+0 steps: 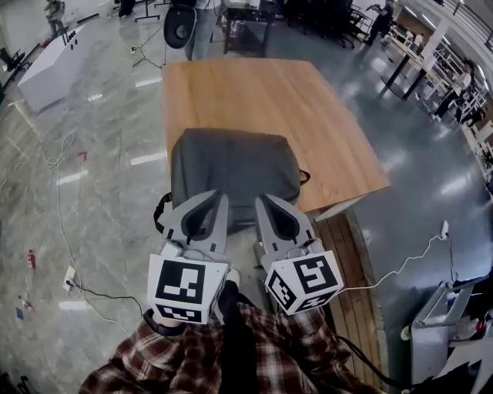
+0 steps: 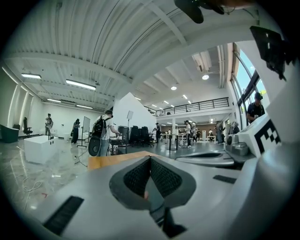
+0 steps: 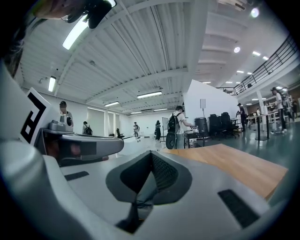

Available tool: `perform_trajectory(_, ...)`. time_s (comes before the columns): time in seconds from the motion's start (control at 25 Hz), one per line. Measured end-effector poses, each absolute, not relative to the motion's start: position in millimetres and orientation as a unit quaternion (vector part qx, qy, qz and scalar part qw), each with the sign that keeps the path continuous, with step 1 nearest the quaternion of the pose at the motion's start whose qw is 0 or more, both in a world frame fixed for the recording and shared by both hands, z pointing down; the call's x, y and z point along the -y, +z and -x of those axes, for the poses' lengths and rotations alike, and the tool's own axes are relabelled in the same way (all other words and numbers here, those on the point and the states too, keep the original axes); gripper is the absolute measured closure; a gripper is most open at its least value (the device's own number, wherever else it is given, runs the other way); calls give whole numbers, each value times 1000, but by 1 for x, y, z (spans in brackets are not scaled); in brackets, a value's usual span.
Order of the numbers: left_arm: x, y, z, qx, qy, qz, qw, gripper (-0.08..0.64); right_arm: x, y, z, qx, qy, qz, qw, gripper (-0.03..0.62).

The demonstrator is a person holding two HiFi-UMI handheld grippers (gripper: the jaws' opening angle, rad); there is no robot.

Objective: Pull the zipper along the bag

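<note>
The brown worktop holds the grey bag at its near edge. The bag looks soft and floppy, so it may bunch up when tugged. One tool should pin the cloth by the zipper while the other takes the little tab. The left tool and the right tool are both pressed together and hold nothing. They hide the bag's near side. No zipper or tab shows.

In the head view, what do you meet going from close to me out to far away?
Plaid shirt → left gripper and right gripper, side by side → grey backpack → wooden table → black chairs far down the hall.
</note>
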State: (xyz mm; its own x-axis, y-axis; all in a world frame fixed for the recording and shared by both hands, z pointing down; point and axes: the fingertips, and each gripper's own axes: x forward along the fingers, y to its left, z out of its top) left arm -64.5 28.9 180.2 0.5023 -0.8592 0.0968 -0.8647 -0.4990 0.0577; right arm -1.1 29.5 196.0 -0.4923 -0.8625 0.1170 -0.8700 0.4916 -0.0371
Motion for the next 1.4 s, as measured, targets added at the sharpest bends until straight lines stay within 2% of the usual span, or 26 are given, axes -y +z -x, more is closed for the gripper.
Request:
perform_trajectory(0.4, 73, 180, 35, 510, 16, -858, 67, 549, 71, 195, -26, 871, 42, -486, 63, 581)
perform_trajectory(0.88, 111, 197, 31, 480, 42, -872, 86, 549, 102, 207, -32, 852, 66, -514, 73, 581)
perform_trajectory(1.08, 117, 239, 31, 469, 79, -872, 117, 549, 107, 243, -38, 840, 102, -526, 84, 581)
perform_trajectory(1.4, 107, 349, 31, 444, 178, -857, 190, 549, 92, 355, -37, 810, 201, -531, 144, 581)
